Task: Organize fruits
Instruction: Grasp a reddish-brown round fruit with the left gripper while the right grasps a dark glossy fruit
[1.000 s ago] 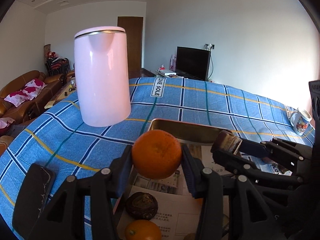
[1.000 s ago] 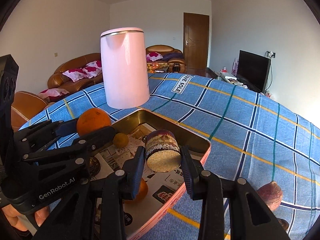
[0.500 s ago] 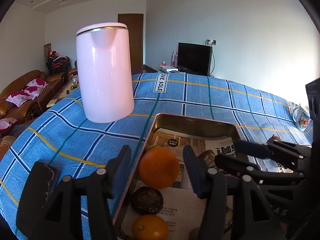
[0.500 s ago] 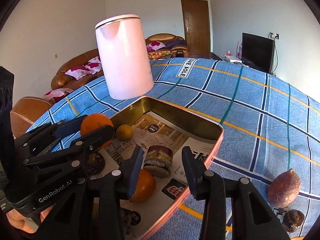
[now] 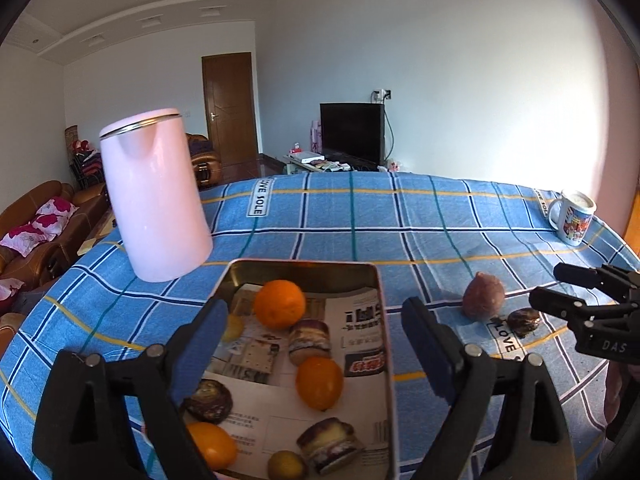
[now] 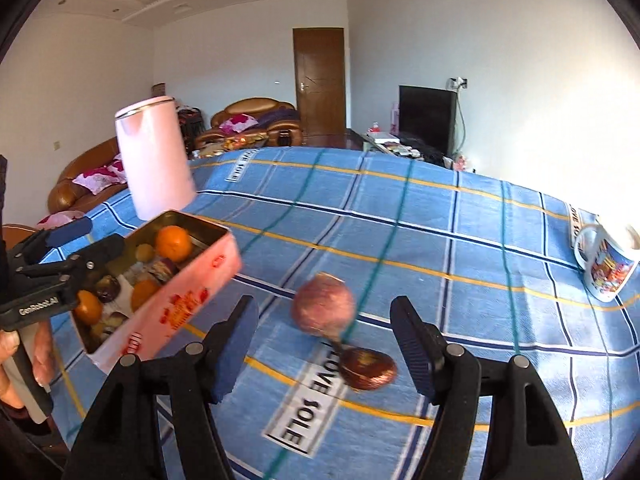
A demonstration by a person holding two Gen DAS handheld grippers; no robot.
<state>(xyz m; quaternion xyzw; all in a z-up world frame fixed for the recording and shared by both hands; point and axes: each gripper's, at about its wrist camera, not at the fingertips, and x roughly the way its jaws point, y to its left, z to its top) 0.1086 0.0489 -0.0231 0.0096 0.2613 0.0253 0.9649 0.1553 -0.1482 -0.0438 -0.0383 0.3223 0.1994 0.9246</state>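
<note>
Both sets of fingers are opening, nothing between them. The right gripper (image 6: 324, 344) could nudge the sweet potato (image 6: 323, 305) rolling across the counter (image 6: 460, 264), away from the tin (image 6: 180, 300).

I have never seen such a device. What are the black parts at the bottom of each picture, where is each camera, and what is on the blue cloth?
There is no robot here. A person holds two handheld grippers, each with a camera looking forward along its two black fingers.

One picture comes from the left gripper, above the metal tin that holds oranges and other fruit. The other comes from the right gripper, facing a reddish fruit and a dark brown fruit that lie on the tablecloth. A pink kettle and a mug also stand there.

Both grippers' fingers are opening and hold nothing.
</note>
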